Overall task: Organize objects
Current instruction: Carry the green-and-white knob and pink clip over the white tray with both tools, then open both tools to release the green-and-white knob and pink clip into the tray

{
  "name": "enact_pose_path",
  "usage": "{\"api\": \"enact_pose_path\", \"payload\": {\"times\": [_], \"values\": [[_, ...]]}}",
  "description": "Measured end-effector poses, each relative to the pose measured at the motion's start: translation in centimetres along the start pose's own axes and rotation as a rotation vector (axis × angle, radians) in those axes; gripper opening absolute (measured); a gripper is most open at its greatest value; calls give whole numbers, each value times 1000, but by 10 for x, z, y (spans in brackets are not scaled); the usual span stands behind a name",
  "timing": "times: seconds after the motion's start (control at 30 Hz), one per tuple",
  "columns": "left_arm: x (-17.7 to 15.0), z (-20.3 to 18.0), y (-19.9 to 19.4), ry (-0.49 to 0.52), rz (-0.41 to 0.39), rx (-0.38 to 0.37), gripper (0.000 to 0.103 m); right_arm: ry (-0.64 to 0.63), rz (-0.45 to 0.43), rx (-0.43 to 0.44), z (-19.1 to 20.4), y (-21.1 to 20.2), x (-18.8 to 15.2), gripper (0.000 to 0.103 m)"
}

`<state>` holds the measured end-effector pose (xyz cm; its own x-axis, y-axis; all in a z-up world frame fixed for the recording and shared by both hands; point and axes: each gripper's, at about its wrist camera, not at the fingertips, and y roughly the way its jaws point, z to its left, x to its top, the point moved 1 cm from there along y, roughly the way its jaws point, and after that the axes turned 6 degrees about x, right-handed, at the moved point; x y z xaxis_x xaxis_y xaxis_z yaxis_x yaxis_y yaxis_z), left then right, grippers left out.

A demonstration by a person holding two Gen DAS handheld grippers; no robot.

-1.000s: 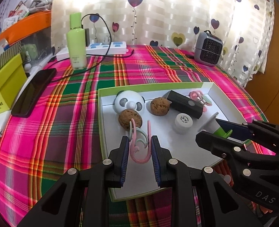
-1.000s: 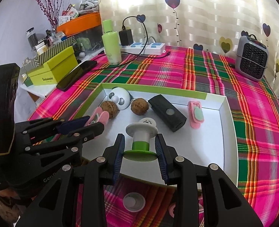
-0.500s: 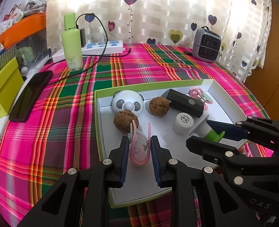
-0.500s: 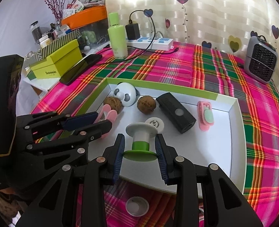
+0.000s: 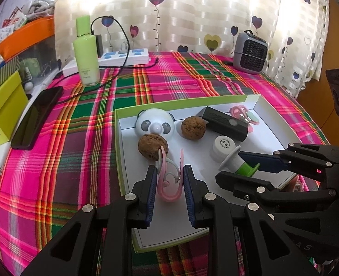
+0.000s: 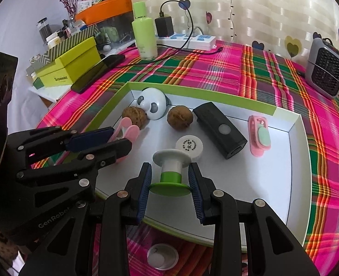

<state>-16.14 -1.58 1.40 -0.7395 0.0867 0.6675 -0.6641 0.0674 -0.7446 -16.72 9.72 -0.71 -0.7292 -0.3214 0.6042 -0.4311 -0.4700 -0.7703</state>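
A shallow white tray with a green rim (image 5: 120, 151) (image 6: 199, 92) lies on the plaid cloth. My left gripper (image 5: 169, 181) is shut on a pink clip (image 5: 169, 179) and holds it over the tray's near left part, just in front of a walnut (image 5: 152, 146). My right gripper (image 6: 170, 180) is shut on a white and green spool (image 6: 171, 172) over the tray's near edge. In the tray lie a panda toy (image 5: 155, 126), a second walnut (image 5: 193, 127), a black box (image 5: 225, 123), a white round jar (image 5: 222, 148) and another pink clip (image 5: 244, 115).
A green bottle (image 5: 86, 53), a power strip (image 5: 125, 57) with a cable, a dark phone (image 5: 37, 119) and yellow-green boxes (image 5: 1, 112) stand at the left and back. A small grey heater (image 5: 250, 53) stands at the back right. A round white lid (image 6: 162, 256) lies on the cloth before the tray.
Both grippers keep their hold on the clip and the spool. They have shifted a little over the tray, which now sits slightly nearer and further left in the left wrist view.
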Motion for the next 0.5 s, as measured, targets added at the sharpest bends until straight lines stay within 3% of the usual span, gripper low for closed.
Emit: {"api": "enact_pose_path", "payload": {"times": [0.5], "values": [[-2, -1, 0, 6, 7, -1, 23, 9, 2, 0, -5, 1, -2, 35]]}}
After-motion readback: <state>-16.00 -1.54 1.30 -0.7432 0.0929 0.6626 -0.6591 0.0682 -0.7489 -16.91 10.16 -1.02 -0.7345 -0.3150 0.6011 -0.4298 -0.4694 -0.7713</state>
